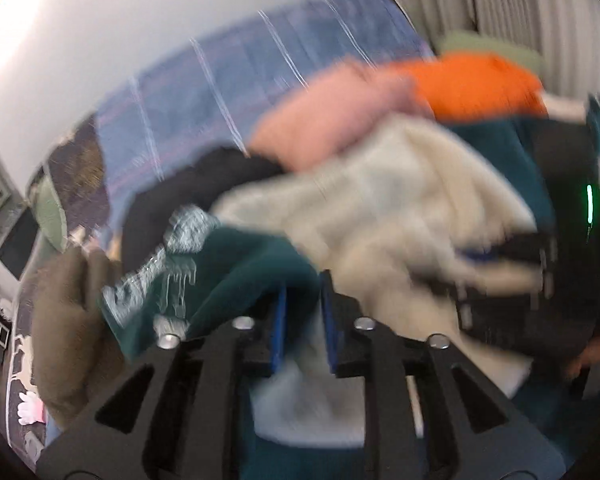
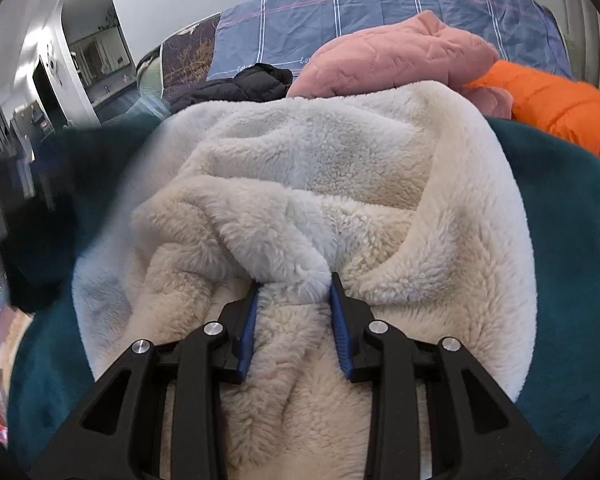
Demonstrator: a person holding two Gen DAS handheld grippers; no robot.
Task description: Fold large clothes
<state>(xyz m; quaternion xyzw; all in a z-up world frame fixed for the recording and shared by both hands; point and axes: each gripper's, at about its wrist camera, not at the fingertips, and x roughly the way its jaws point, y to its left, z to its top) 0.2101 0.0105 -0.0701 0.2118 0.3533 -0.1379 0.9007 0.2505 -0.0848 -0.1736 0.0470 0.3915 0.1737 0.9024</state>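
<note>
A big teal garment with cream fleece lining [image 2: 340, 152] lies spread on the bed. My right gripper [image 2: 294, 280] is shut on a raised fold of that fleece. It also shows as a black body with a green light [image 1: 540, 264] at the right of the blurred left wrist view. My left gripper [image 1: 304, 286] holds its blue pads [image 1: 281, 320] a narrow gap apart, with pale cloth seen through the gap. A teal flap with white print [image 1: 204, 276] hangs against its left finger. Nothing shows as pinched.
Behind the garment are a pink fleece [image 2: 396, 56], an orange puffer [image 2: 560, 108] and a black jacket [image 2: 240, 84], all on a blue plaid sheet [image 2: 380, 8]. A brown plush thing [image 1: 64, 320] sits at the left. A wall and curtain stand beyond the bed.
</note>
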